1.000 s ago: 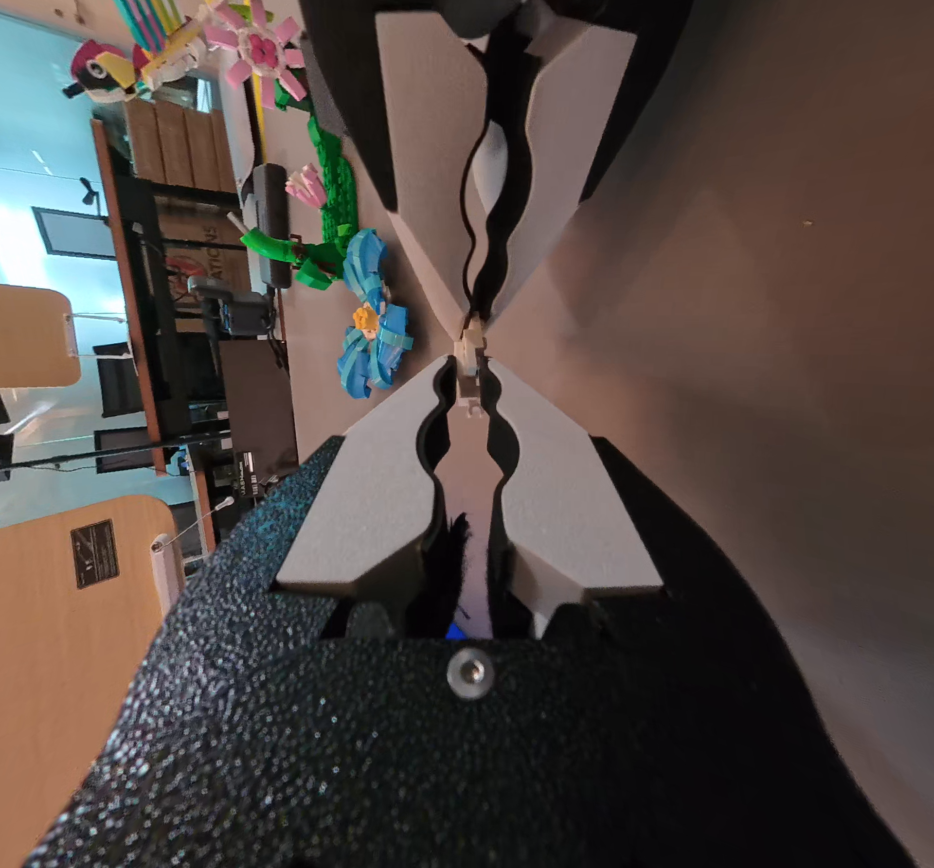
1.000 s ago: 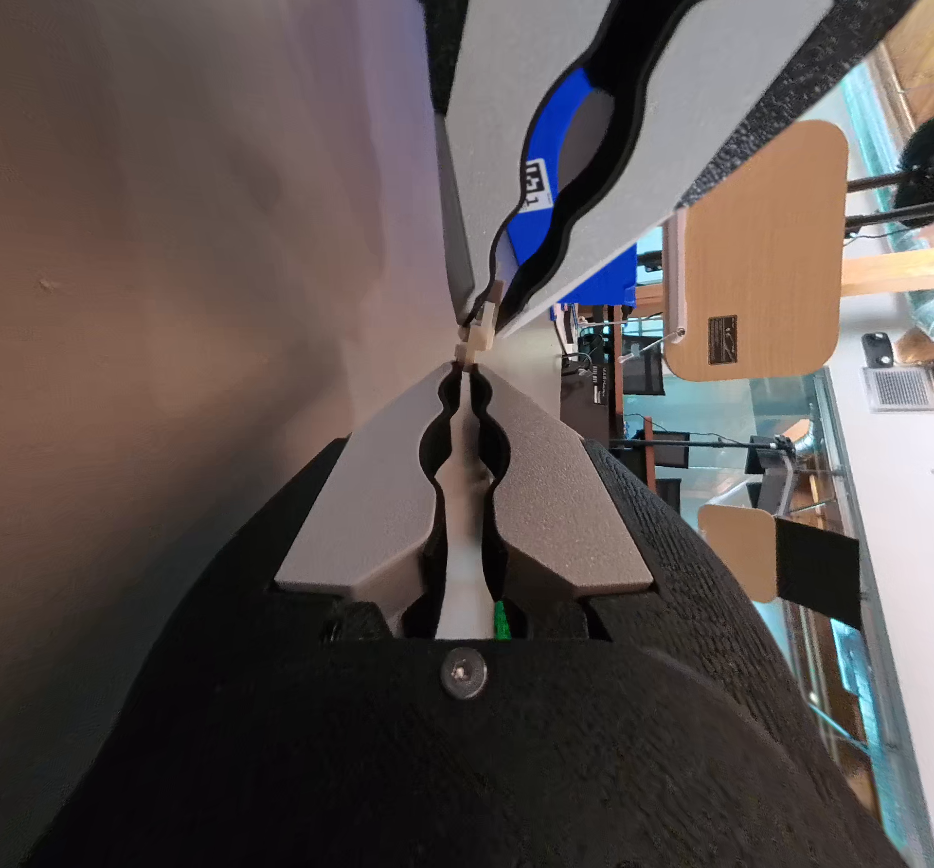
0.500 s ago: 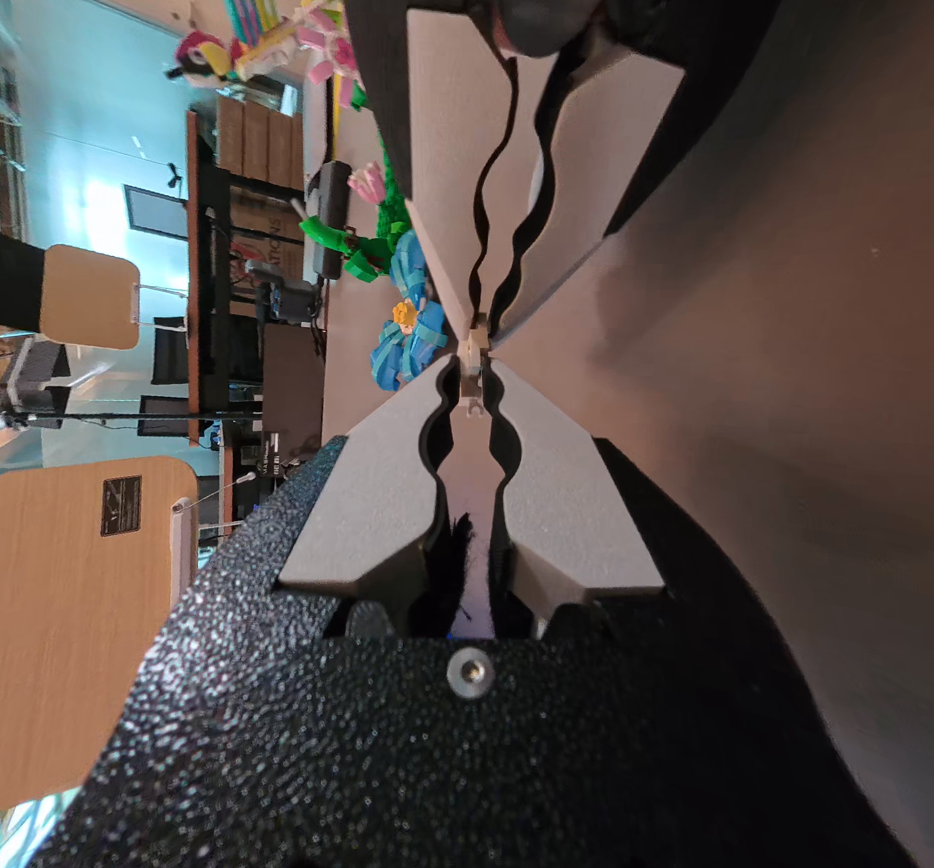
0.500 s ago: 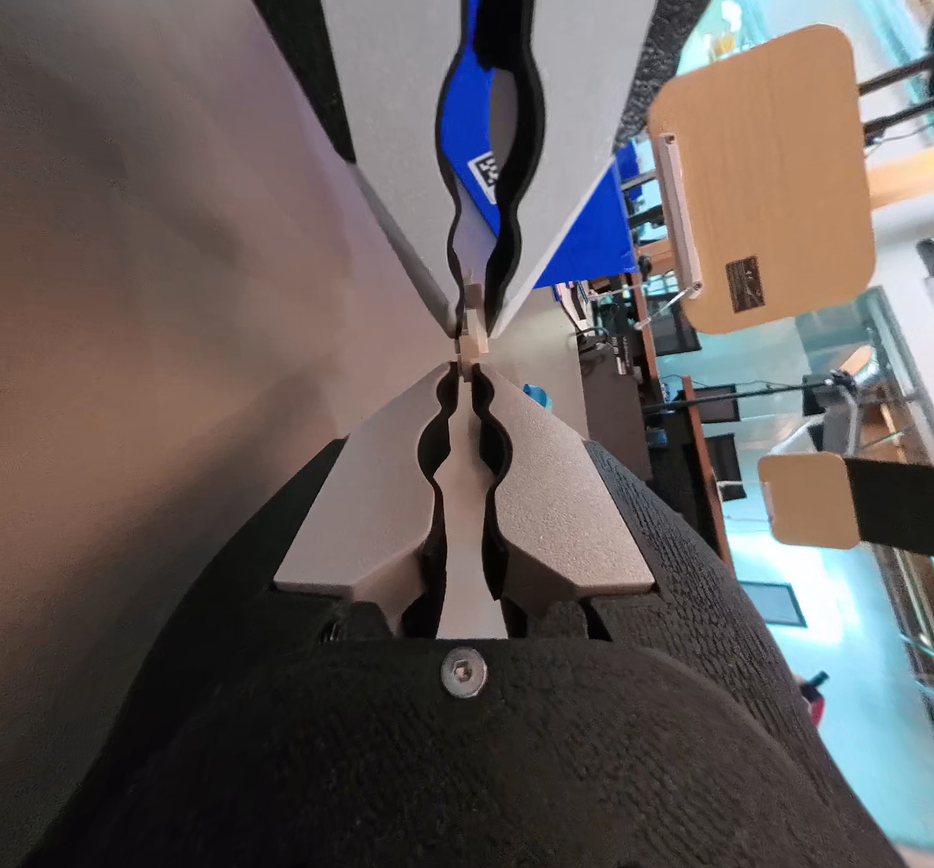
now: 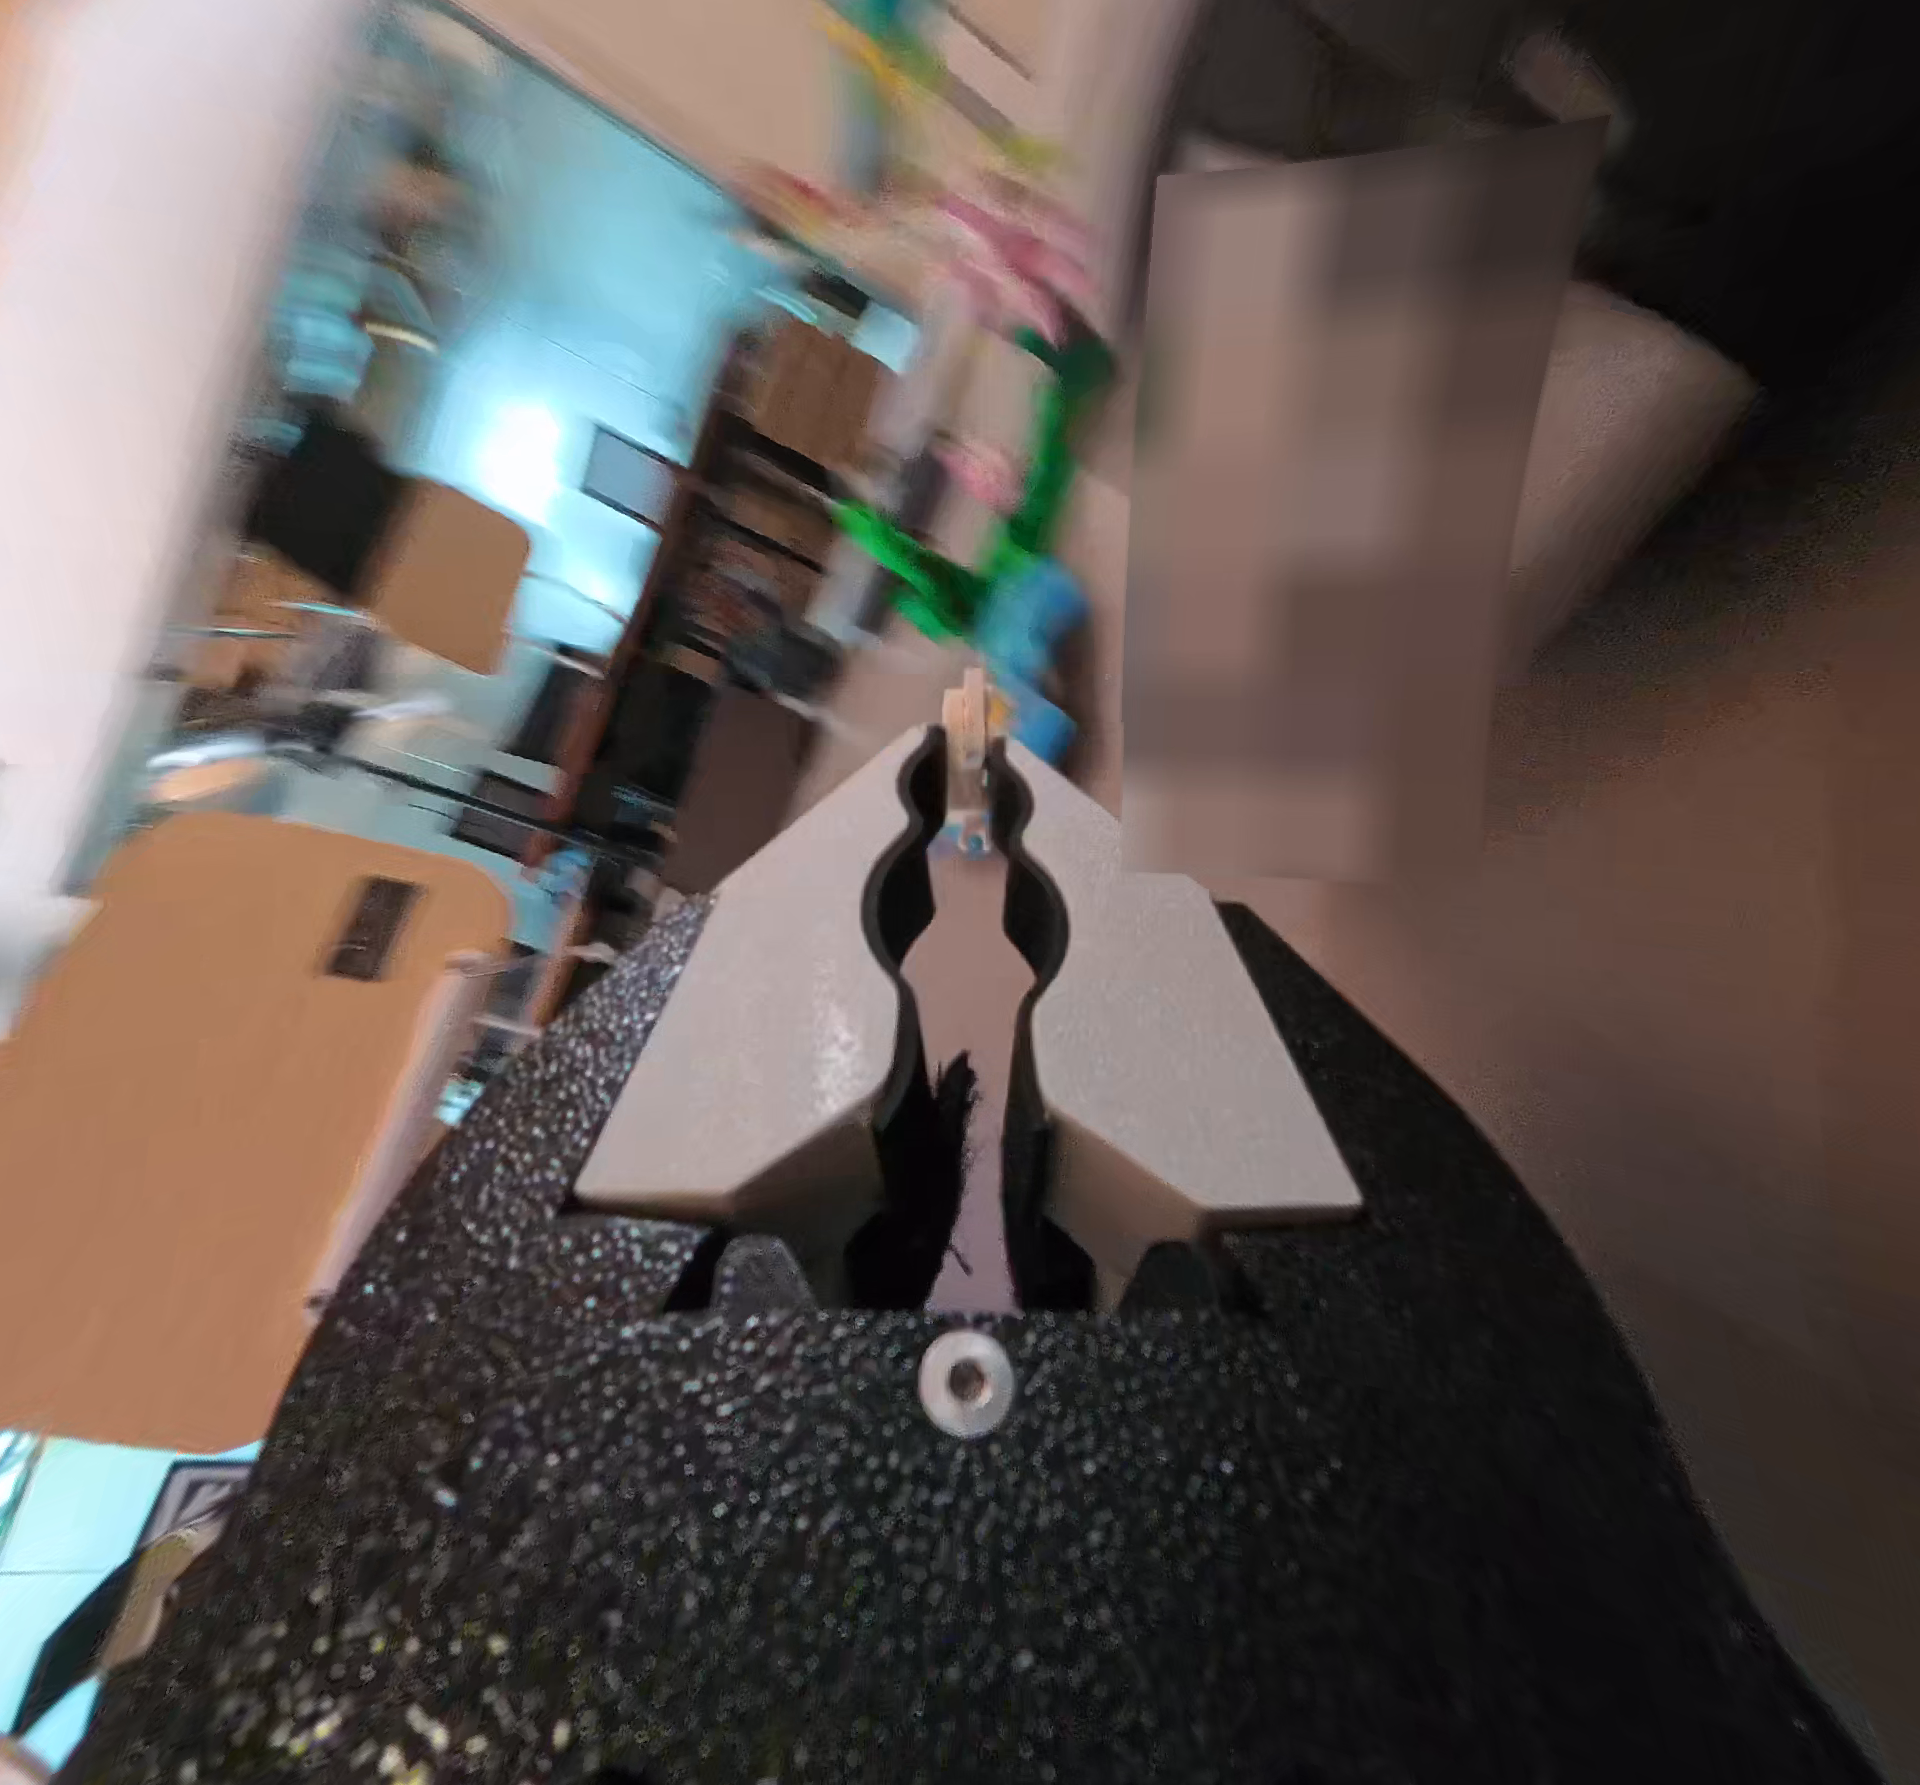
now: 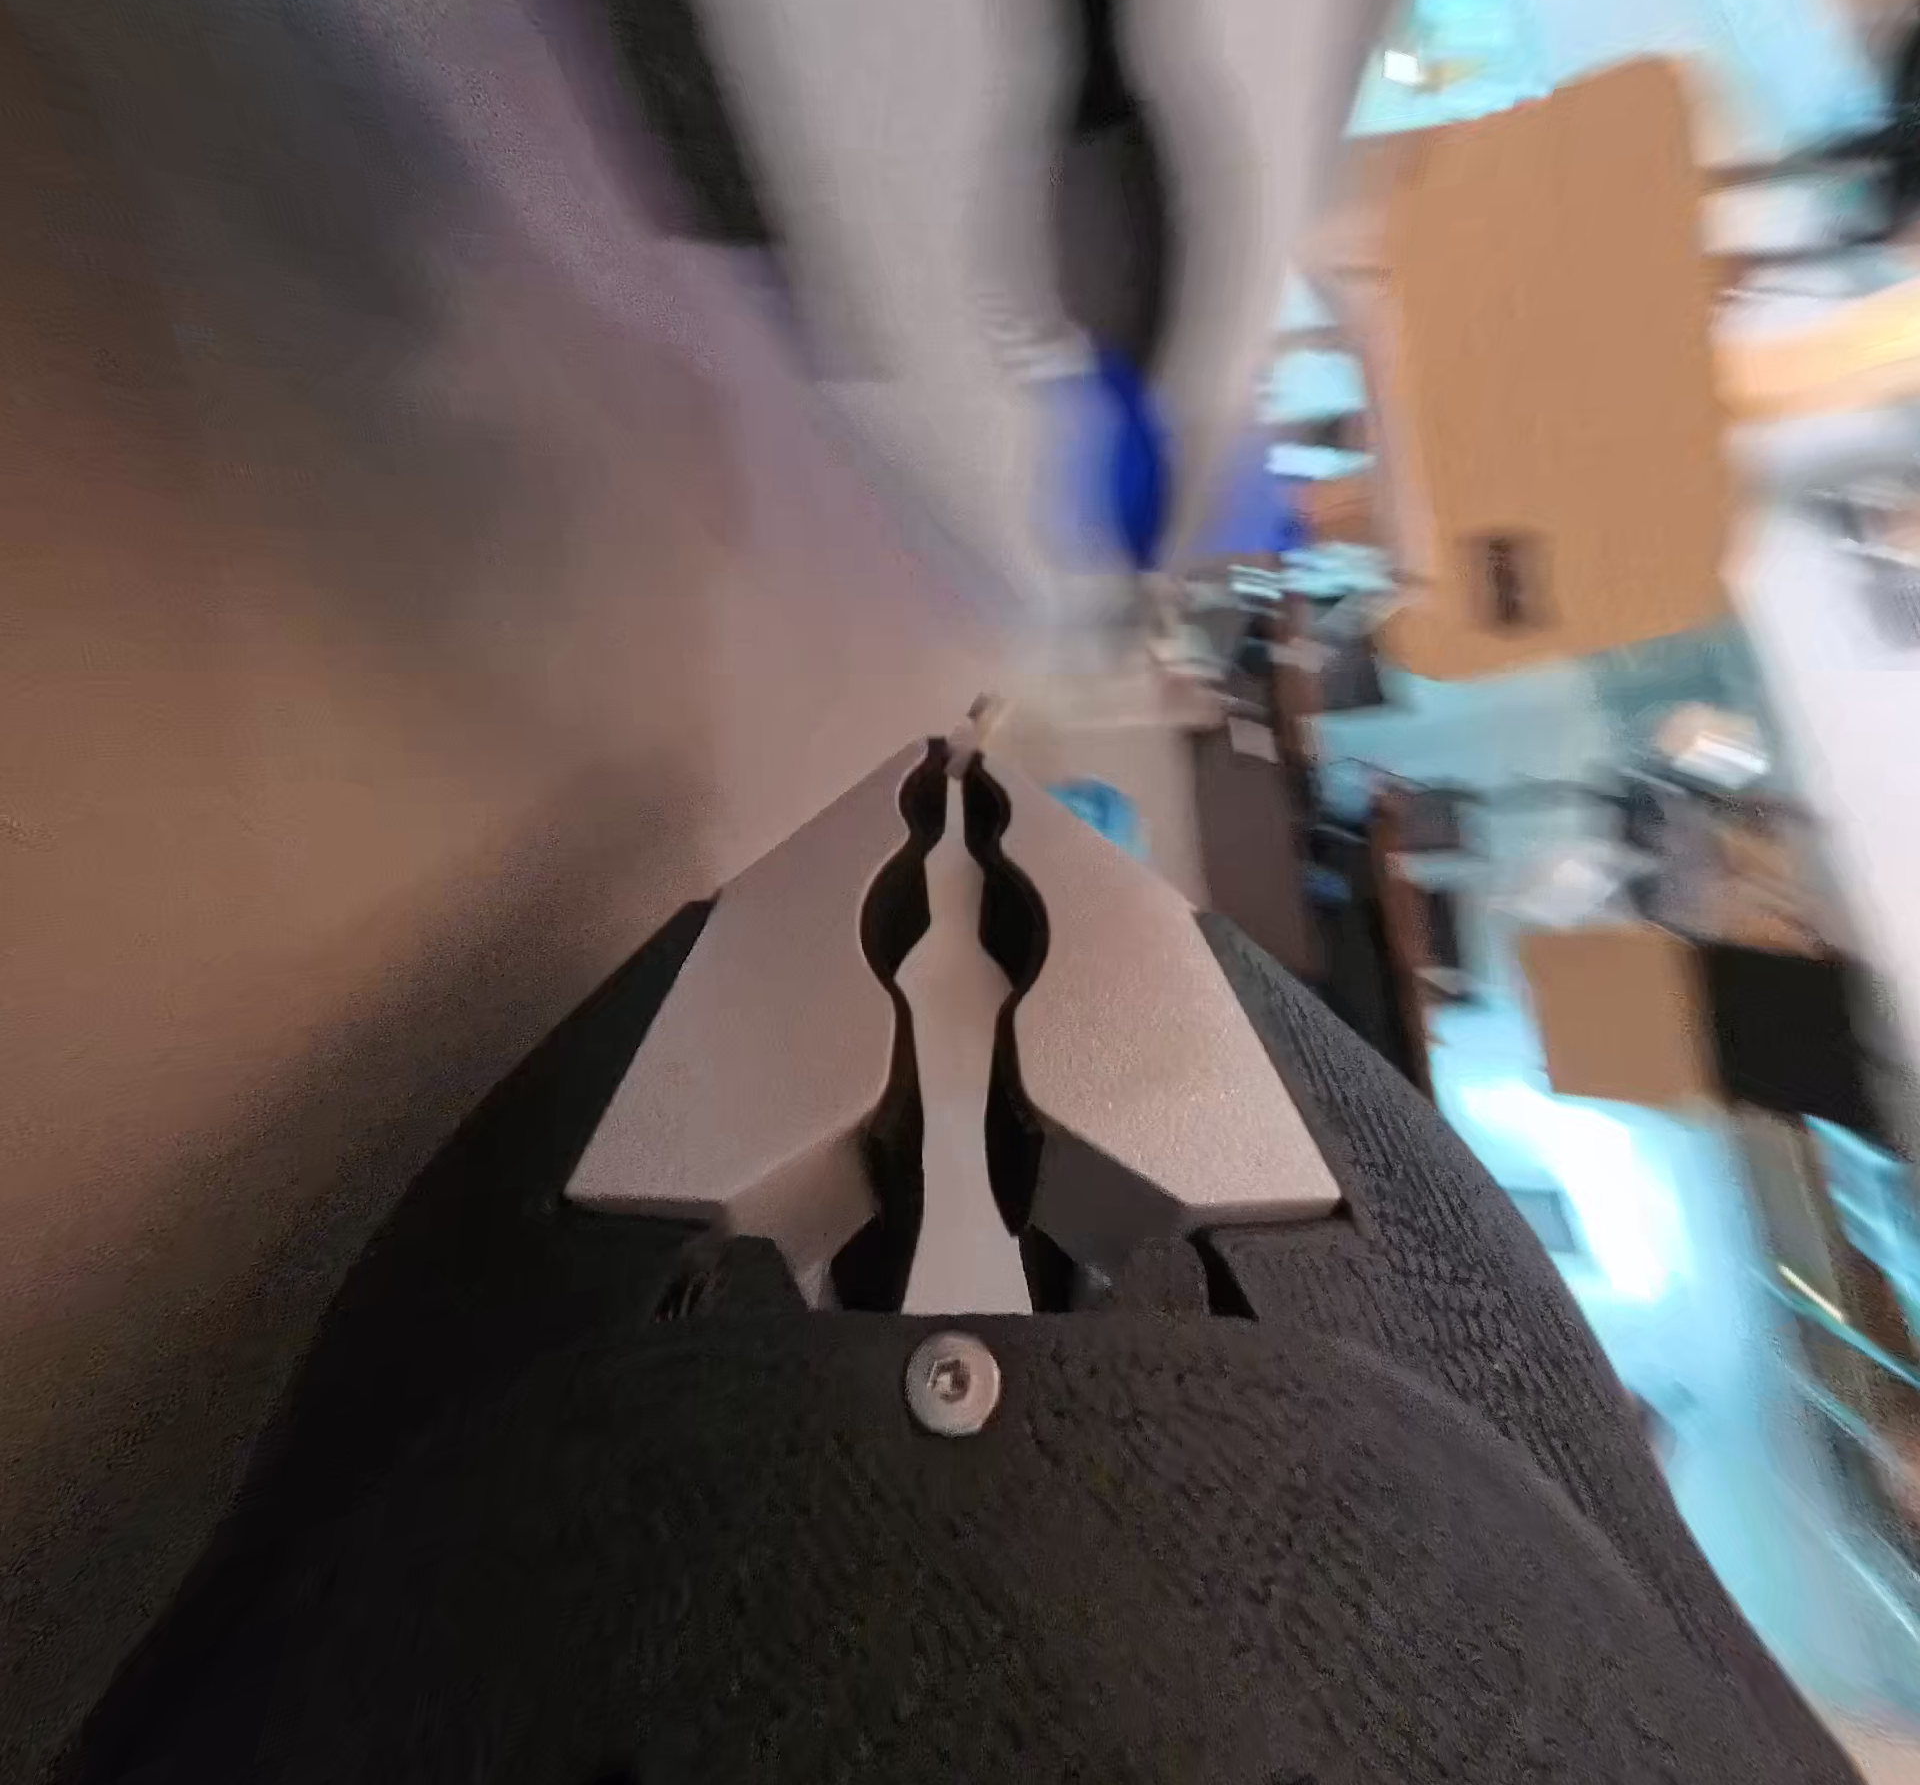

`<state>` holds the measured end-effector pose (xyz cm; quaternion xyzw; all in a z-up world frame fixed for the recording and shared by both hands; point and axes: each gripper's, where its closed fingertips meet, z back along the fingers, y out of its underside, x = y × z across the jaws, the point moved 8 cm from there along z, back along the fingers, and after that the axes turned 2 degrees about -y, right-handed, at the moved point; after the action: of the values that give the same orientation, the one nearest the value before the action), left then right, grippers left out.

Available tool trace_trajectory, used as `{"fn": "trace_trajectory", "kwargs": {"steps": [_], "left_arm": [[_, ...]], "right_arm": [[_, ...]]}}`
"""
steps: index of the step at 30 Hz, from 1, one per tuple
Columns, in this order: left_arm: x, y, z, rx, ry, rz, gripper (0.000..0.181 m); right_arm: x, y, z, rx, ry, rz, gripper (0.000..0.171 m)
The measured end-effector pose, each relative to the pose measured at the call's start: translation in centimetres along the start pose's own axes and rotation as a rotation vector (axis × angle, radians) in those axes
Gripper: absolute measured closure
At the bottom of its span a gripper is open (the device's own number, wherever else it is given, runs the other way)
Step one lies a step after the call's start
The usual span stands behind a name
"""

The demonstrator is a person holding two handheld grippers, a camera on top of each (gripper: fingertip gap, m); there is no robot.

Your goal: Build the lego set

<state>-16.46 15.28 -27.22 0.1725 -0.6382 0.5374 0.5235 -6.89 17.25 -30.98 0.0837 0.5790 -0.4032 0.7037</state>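
Note:
The left wrist view is motion-blurred. My left gripper [image 5: 964,748] is shut on a small white brick piece [image 5: 971,707] that sticks out past its tips. The right gripper shows at the upper right, apart from it and partly under a mosaic patch. In the blurred right wrist view my right gripper [image 6: 954,753] is shut on a small white piece [image 6: 977,717]. The left gripper [image 6: 987,177] is a grey smear above it, with a gap between the two.
A toy-brick flower model, with a green stem [image 5: 1049,447] and a blue bloom [image 5: 1039,613], lies on the beige table [image 5: 1714,1008] behind my left gripper. Wooden chair backs [image 5: 208,1060] [image 6: 1538,385] and dark shelving stand beyond the table [image 6: 312,696].
The two grippers were tip to tip with their small white pieces touching. Now they have pulled apart, each still shut on a piece, and both views have swung and blurred.

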Motion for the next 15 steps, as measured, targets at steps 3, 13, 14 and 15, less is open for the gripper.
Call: {"fn": "trace_trajectory", "kwargs": {"steps": [3, 13, 14, 15], "left_arm": [[4.5, -0.8, 0.3, -0.043, -0.108, 0.125, 0.178], [2.5, 2.8, 0.3, -0.067, -0.265, 0.256, 0.177], [2.6, 3.2, 0.2, -0.060, -0.265, 0.278, 0.177], [2.8, 3.5, 0.1, -0.054, -0.265, 0.309, 0.177]], "right_arm": [[1.9, -1.2, -0.7, 0.003, 0.020, 0.210, 0.171], [-4.1, 1.9, 0.0, 0.036, 0.287, -0.156, 0.169], [-5.6, 1.7, 0.0, 0.010, 0.320, -0.217, 0.170], [-7.4, 0.9, -0.4, -0.039, 0.314, -0.284, 0.169]]}}
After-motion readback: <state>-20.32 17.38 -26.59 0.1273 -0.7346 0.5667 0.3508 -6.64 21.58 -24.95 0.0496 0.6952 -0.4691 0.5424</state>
